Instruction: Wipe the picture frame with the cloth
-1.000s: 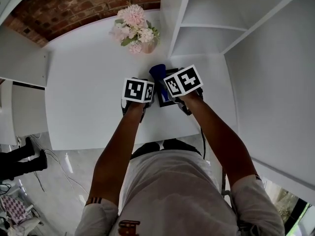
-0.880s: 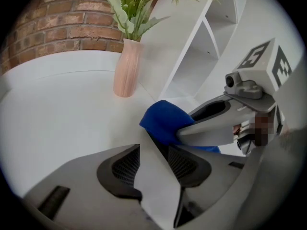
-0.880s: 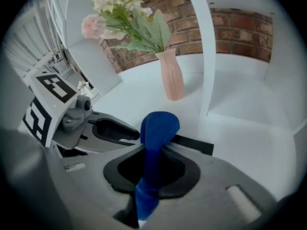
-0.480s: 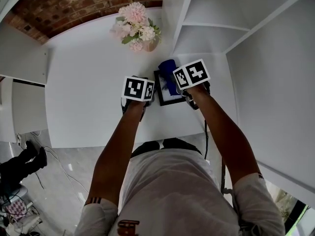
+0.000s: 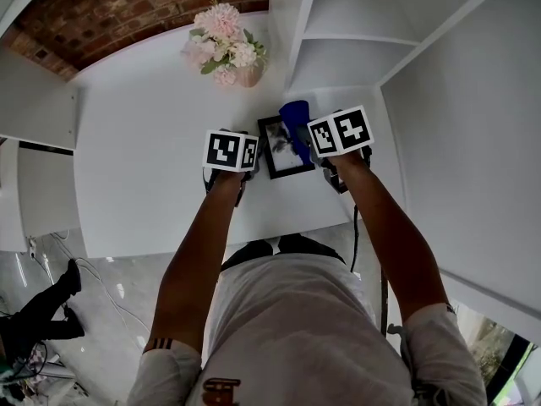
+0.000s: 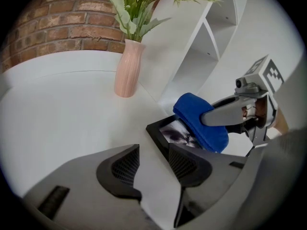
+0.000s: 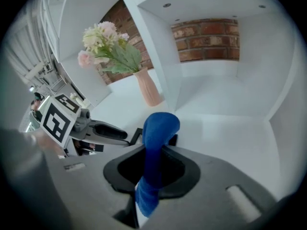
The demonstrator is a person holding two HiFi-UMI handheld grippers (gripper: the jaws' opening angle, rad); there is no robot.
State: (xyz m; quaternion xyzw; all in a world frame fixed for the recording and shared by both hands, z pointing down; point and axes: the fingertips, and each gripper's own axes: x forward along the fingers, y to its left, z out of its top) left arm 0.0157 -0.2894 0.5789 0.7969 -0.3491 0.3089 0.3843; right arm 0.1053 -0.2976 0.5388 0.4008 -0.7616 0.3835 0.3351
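A black picture frame [image 5: 284,152] lies flat on the white table [image 5: 144,142], its photo facing up. My right gripper [image 7: 152,159] is shut on a folded blue cloth [image 7: 156,133]. The cloth [image 5: 295,115] rests over the frame's far right part. In the left gripper view the cloth [image 6: 199,121] covers the far side of the frame [image 6: 173,131]. My left gripper [image 6: 153,151] stands open at the frame's near left corner, and only bare table shows between its jaws.
A pink vase of flowers [image 5: 225,47] stands at the back of the table. A white shelf unit [image 5: 355,32] rises right behind the frame. The table's front edge [image 5: 211,237] runs close to my body. A person's legs [image 5: 46,307] show on the floor at left.
My right gripper has slid to the right with the cloth, uncovering more of the photo. The left gripper has stayed beside the frame's left edge.
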